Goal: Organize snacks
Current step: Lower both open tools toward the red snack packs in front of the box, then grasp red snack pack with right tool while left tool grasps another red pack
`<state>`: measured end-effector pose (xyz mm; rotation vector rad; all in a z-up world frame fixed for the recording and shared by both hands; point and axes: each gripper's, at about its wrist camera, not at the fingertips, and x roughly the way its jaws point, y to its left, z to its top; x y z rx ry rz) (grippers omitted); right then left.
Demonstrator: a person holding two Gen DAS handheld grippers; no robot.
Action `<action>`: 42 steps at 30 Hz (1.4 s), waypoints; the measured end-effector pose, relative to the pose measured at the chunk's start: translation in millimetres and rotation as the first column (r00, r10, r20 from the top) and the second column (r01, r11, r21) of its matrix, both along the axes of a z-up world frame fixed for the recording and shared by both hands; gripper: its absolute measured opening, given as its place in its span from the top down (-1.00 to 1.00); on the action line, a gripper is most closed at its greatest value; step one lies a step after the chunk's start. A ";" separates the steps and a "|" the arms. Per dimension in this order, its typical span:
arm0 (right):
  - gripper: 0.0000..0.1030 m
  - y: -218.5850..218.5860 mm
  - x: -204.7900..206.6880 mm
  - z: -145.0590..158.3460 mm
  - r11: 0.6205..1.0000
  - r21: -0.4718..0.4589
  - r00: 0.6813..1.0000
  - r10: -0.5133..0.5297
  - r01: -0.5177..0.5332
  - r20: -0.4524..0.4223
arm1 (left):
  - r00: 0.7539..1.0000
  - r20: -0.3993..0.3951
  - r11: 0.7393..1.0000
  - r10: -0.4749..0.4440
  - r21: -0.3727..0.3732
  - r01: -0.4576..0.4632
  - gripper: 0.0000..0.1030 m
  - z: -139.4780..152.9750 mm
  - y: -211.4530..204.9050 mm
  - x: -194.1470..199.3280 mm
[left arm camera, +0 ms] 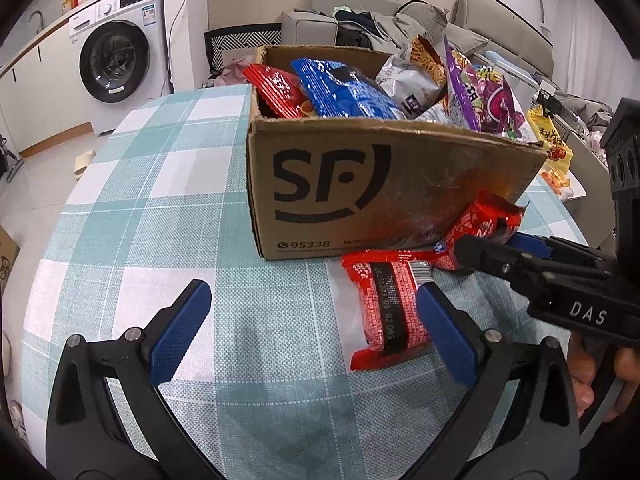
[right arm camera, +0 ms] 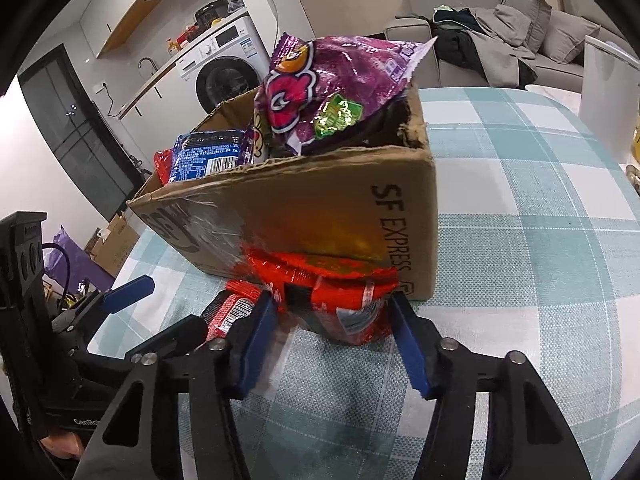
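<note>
Left wrist view: low over the checked tablecloth (left arm camera: pixel 168 208), angled down, close to the cardboard box's (left arm camera: pixel 360 184) logo side. Right wrist view: nearer still, from the right, facing its corner (right arm camera: pixel 432 168). Shared: box, two red snack packets, washing machine (left arm camera: pixel 116 48), sofa (right arm camera: pixel 520 20).

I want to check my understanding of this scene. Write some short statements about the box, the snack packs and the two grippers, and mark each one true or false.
1. The cardboard box stands on a checked tablecloth. True.
2. The box is empty. False: it holds several packs, among them a blue pack and a purple pack.
3. The right gripper has a red pack between its blue pads, next to the box. True.
4. The left gripper is shut on a red pack. False: its jaws stand wide open; a second red pack lies beside one pad only.
5. A washing machine stands in the background. True.
6. Both red packs already lie inside the box. False: both are on the tablecloth, outside it.
</note>
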<state>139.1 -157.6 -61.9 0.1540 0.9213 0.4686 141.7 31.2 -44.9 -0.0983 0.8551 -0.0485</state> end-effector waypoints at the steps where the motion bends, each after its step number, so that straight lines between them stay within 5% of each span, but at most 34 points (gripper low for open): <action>1: -0.09 -1.4 -1.3 0.2 1.000 0.002 1.000 0.003 -0.003 0.000 | 1.000 -0.002 1.000 -0.003 -0.002 0.003 -0.98 -0.6 -0.5 0.8; 9: 0.11 -5.2 -7.9 3.5 1.000 0.017 0.999 0.016 -0.017 0.032 | 1.000 0.002 1.000 -0.028 -0.008 0.028 -0.98 -3.4 -8.6 0.2; 23: 0.13 -15.0 -20.7 6.2 0.999 0.026 0.997 0.034 -0.036 0.066 | 0.997 -0.020 0.997 -0.073 -0.012 0.073 -0.89 -12.4 -25.1 7.4; 29: 0.14 -21.8 -22.6 1.1 0.999 0.035 0.998 0.022 -0.024 0.051 | 0.994 -0.036 0.993 -0.105 -0.065 0.103 -0.40 -18.5 -29.0 14.7; 33: 0.14 -22.5 -22.1 0.6 0.999 0.039 0.999 0.022 -0.023 0.048 | 0.988 -0.039 0.985 -0.147 -0.095 0.142 0.19 -19.5 -33.7 17.2; 42: 0.14 -21.1 -24.8 2.4 0.999 0.044 0.998 0.029 -0.032 0.060 | 0.988 -0.028 0.984 -0.149 -0.101 0.146 0.20 -19.2 -32.8 15.2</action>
